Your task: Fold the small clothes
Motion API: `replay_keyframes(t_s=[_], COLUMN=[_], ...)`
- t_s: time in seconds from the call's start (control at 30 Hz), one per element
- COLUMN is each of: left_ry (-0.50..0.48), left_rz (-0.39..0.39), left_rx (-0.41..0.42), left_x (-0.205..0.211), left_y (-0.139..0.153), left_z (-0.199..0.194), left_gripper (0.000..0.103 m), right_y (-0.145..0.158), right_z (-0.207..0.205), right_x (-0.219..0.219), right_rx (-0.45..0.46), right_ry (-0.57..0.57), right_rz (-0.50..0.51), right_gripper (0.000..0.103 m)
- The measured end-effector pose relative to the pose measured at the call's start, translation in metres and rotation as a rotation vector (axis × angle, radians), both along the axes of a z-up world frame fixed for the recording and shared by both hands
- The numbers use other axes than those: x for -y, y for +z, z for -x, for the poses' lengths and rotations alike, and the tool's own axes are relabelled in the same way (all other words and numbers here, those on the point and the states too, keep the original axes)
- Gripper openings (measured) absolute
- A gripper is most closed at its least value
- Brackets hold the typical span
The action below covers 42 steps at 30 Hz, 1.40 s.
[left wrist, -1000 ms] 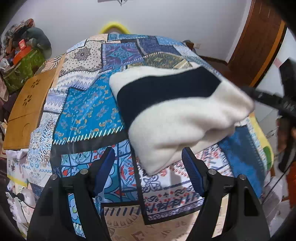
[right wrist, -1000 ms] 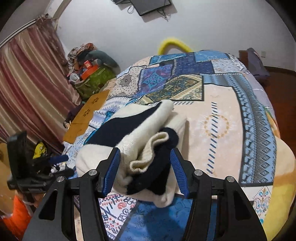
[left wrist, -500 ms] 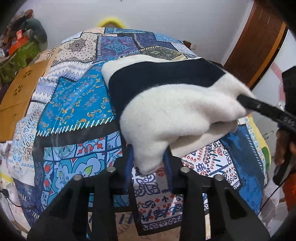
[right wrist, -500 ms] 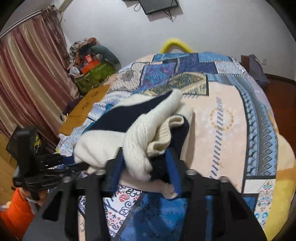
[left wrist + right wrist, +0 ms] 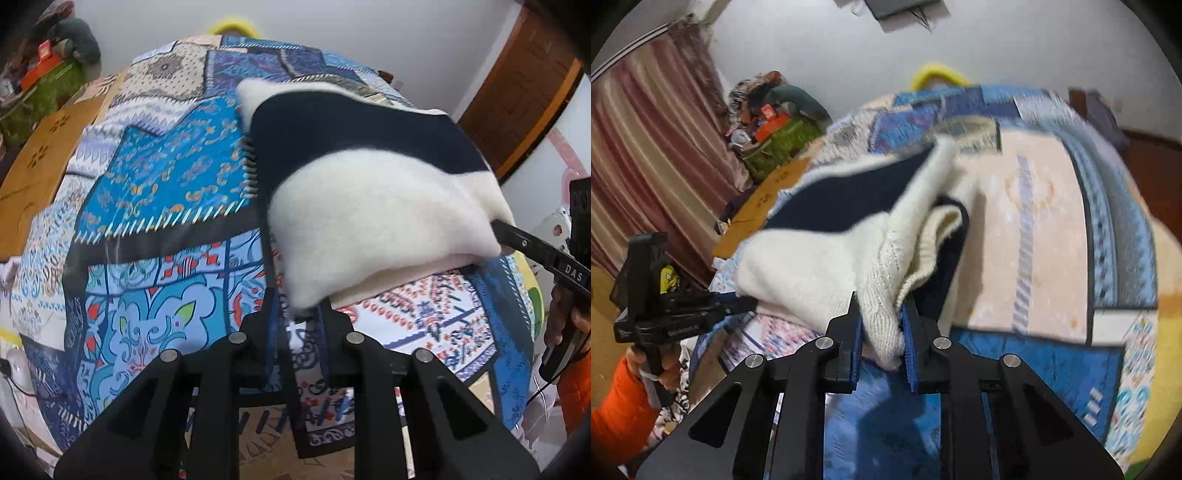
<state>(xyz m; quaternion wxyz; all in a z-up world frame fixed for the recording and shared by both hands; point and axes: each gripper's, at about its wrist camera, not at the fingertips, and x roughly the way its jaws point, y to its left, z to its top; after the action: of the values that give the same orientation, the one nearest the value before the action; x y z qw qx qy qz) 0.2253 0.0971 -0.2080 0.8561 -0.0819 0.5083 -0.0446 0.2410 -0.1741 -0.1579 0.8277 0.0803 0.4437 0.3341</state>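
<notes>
A cream and navy knit sweater point(image 5: 369, 206) lies folded on the patterned bedspread point(image 5: 155, 177). My left gripper point(image 5: 297, 317) is shut on its near cream corner. In the right wrist view the sweater point(image 5: 820, 266) is lifted at my end, and my right gripper point(image 5: 881, 332) is shut on a cream knit fold. The right gripper's finger point(image 5: 532, 251) shows in the left wrist view at the sweater's right edge. The left gripper point(image 5: 731, 306) shows in the right wrist view at the sweater's left corner.
A wooden board point(image 5: 33, 162) lies beside the bed on the left. A pile of bags and clothes point(image 5: 775, 125) sits by the curtain point(image 5: 646, 147). A wooden door point(image 5: 524, 92) stands at the right. A yellow hoop point(image 5: 938, 74) shows beyond the bed.
Both grippers closed from open onto the sweater's near corners, and the gripped side of the sweater has risen off the bedspread.
</notes>
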Motion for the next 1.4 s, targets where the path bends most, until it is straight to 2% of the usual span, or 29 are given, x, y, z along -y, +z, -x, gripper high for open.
replay_keyframes(t_s=[0.17,0.2,0.27,0.4,0.53,0.67,0.8,0.93,1.03,1.17,1.2,1.27,1.4], left_ry=[-0.013,-0.017,-0.025,-0.018,-0.004,-0.014,-0.03,-0.06,-0.096,-0.132,-0.13,-0.111,-0.117], left_rz=[-0.053,-0.064,-0.09,-0.202,-0.204,-0.215,-0.195,-0.138,-0.129,-0.143,-0.144,-0.166,-0.153], left_rx=[0.019,0.026,0.047,0.118,0.201,0.274,0.31,0.282,0.218,0.099,0.095,0.132,0.147], left_x=[0.001,0.0,-0.002,-0.006,-0.013,-0.009,0.001,0.012,0.022,0.03,0.031,0.031,0.024], left_y=[0.007,0.011,0.02,0.047,0.078,0.103,0.112,0.102,0.081,0.039,0.034,0.027,0.028], left_z=[0.008,0.01,0.015,0.017,0.006,-0.018,-0.044,-0.075,-0.096,-0.111,-0.111,-0.105,-0.092], left_gripper=[0.023,0.023,0.023,0.026,0.043,0.052,0.061,0.063,0.063,0.065,0.067,0.079,0.079], right_y=[0.005,0.009,0.019,0.042,0.068,0.09,0.093,0.076,0.057,0.024,0.017,0.011,0.013], right_z=[0.005,0.007,0.011,0.014,0.008,-0.006,-0.025,-0.043,-0.057,-0.07,-0.069,-0.063,-0.045], right_x=[0.002,0.002,0.004,0.01,0.01,-0.002,-0.029,-0.053,-0.067,-0.068,-0.066,-0.061,-0.062], right_rx=[0.027,0.036,0.07,0.164,0.236,0.281,0.295,0.254,0.203,0.116,0.106,0.126,0.189], right_ry=[0.015,0.023,0.026,0.021,0.008,0.013,0.056,0.1,0.133,0.149,0.153,0.167,0.198], right_rz=[0.031,0.043,0.096,0.16,0.155,0.1,0.101,0.133,0.173,0.227,0.23,0.238,0.293], right_gripper=[0.02,0.023,0.036,0.042,0.043,0.05,0.052,0.055,0.054,0.054,0.054,0.055,0.055])
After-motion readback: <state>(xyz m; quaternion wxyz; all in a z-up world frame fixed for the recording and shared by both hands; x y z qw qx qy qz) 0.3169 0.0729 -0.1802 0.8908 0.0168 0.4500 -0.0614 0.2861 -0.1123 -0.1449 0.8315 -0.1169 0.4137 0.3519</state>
